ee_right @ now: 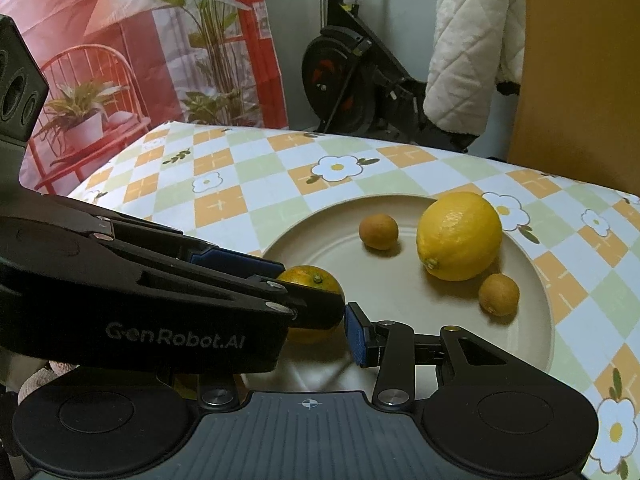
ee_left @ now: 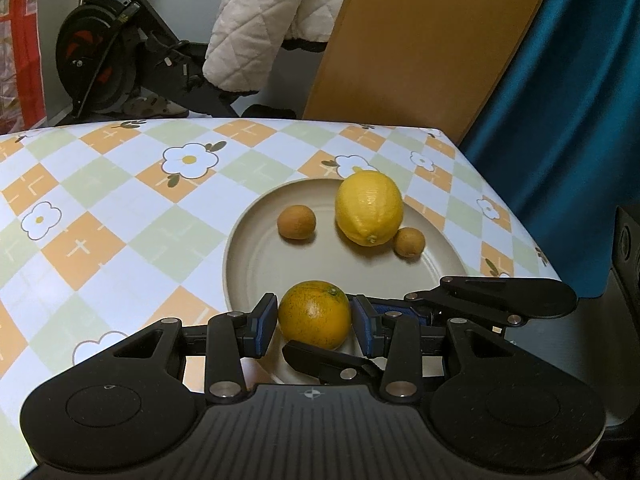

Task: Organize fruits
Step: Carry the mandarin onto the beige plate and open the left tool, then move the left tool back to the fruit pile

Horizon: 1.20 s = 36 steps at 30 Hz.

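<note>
- Nearest the lens, left tongs [ee_left: 314, 326] clenched on the orange [ee_left: 314, 320]: blue pads [ee_left: 264, 326] pressed to its flanks at 9 and 3 o'clock, stem end turned up.
- Grips across the widest part, probably so the round fruit cannot roll or squirt out forward.
- Hangs over the plate [ee_left: 240, 248] at its 6 o'clock rim, with a shadow just beneath; cannot tell whether resting or just clear of the surface.
- Crowding in from 3 o'clock in the left wrist view, right tongs [ee_right: 310, 336]: one blue pad [ee_right: 358, 336] bare and just beside the orange, the other finger hidden behind the left tool in the right wrist view. Cannot tell whether grasping anything or merely standing by.
- On the plate already: a lemon [ee_left: 369, 208] toward 1 o'clock, one small brown fruit [ee_left: 297, 222] toward 11 o'clock, a second small brown fruit [ee_left: 409, 242] tucked against the lemon at its 4 o'clock.
- Looks like gathering all fruit onto one dish, with the near rim left free for this last piece.
- Calls for a gentle release, since a round orange near the rim could roll off onto the bench [ee_left: 120, 200].
- Risks a knock between the two tools, given how closely they cross here.
</note>
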Tool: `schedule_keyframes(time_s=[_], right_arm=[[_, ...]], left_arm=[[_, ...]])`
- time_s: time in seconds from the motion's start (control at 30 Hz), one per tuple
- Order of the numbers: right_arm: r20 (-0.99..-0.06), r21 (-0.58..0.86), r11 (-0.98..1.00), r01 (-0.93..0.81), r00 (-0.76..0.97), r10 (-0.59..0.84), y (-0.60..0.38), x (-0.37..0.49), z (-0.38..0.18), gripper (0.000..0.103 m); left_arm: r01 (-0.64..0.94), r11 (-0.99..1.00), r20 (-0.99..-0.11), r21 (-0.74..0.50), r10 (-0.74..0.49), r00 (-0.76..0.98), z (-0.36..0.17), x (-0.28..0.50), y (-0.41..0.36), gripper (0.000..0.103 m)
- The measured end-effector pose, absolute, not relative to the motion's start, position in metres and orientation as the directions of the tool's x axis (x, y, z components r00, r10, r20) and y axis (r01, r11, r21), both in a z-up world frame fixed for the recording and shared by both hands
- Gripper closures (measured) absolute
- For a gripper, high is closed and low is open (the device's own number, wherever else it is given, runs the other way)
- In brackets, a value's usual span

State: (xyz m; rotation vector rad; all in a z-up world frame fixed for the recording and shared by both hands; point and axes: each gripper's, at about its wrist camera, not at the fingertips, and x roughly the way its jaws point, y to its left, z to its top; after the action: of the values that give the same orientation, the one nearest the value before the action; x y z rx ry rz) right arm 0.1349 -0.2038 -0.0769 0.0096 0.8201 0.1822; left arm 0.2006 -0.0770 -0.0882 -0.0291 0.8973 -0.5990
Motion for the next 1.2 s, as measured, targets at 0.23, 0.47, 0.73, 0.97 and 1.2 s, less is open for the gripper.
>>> schedule_keyframes(time_s=[0.23,0.47,0.73,0.97,1.2], right_arm=[[-0.728,0.081,0.982,-0.170,0.664,0.174,-0.201,0.148,-0.080,0.065],[-0.721,0.058,0.987,-0.149,0.678,0.145,-0.196,0.160,-0.075,0.063],[-0.687,0.061,0.993,-0.100,0.717,0.114,-0.204,0.143,-0.052,0.059],[-0.660,0.085,0.995,-0.042,0.746,0.089,-0.209,0.109,-0.043,0.059],[-0.657,0.115,0.993,-0.014,0.749,0.087,-0.211,0.081,-0.043,0.059]], left_arm=[[0.456,0.847,-0.722,-0.272,-0.493,0.485,-0.090,0.210,-0.070,0.060],[0.438,0.866,-0.710,-0.242,-0.466,0.529,-0.079,0.214,-0.064,0.060],[0.445,0.875,-0.664,-0.190,-0.448,0.599,-0.050,0.195,-0.059,0.058],[0.420,0.897,-0.644,-0.137,-0.403,0.650,-0.034,0.168,-0.045,0.058],[0.378,0.922,-0.618,-0.085,-0.346,0.706,-0.027,0.142,-0.035,0.054]])
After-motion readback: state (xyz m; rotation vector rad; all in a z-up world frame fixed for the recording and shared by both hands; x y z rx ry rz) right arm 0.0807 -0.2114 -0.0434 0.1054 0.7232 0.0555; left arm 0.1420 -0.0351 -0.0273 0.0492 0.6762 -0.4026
